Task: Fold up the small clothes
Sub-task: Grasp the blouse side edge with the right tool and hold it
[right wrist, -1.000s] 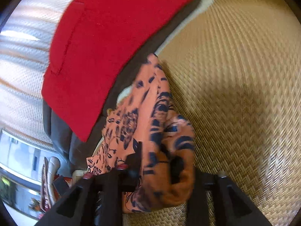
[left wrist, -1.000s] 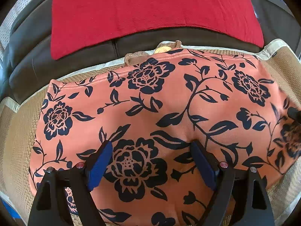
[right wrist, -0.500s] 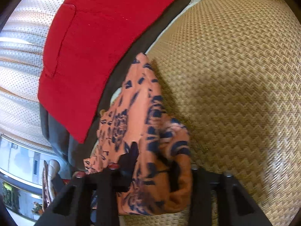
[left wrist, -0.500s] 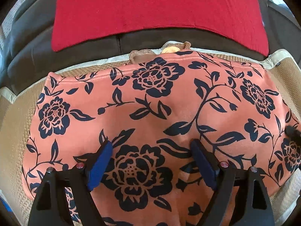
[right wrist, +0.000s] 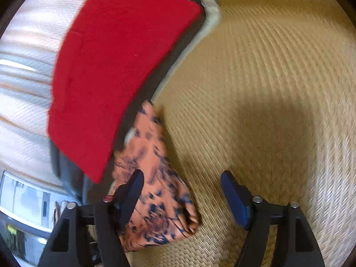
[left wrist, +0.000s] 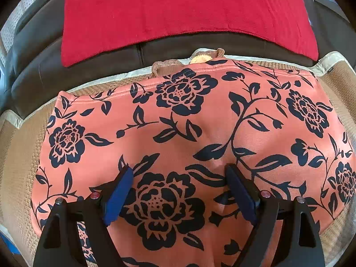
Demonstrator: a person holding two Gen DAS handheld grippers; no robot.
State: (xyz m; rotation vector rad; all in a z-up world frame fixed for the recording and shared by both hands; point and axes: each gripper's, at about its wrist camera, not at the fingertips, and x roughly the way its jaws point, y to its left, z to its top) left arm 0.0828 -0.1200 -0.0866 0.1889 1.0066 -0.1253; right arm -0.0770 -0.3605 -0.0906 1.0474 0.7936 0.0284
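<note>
An orange garment (left wrist: 200, 120) with a dark floral print lies spread flat on the woven mat (left wrist: 20, 146), its hem towards the sofa back. My left gripper (left wrist: 178, 178) is open, its blue pads (left wrist: 118, 193) hovering over the near part of the cloth. In the right wrist view the garment's right edge (right wrist: 155, 178) lies bunched on the mat (right wrist: 267, 89). My right gripper (right wrist: 181, 184) is open beside it, the left pad over the cloth, the right pad over bare mat.
A red cloth (left wrist: 178, 11) drapes over the dark sofa backrest (left wrist: 40, 62) behind the mat; it also shows in the right wrist view (right wrist: 115, 66). A small tan item (left wrist: 169, 64) peeks out at the garment's far hem. Open mat lies to the right.
My right gripper has opened and let go of the garment's edge, which now lies on the mat. The left gripper stayed open and shifted slightly over the cloth.
</note>
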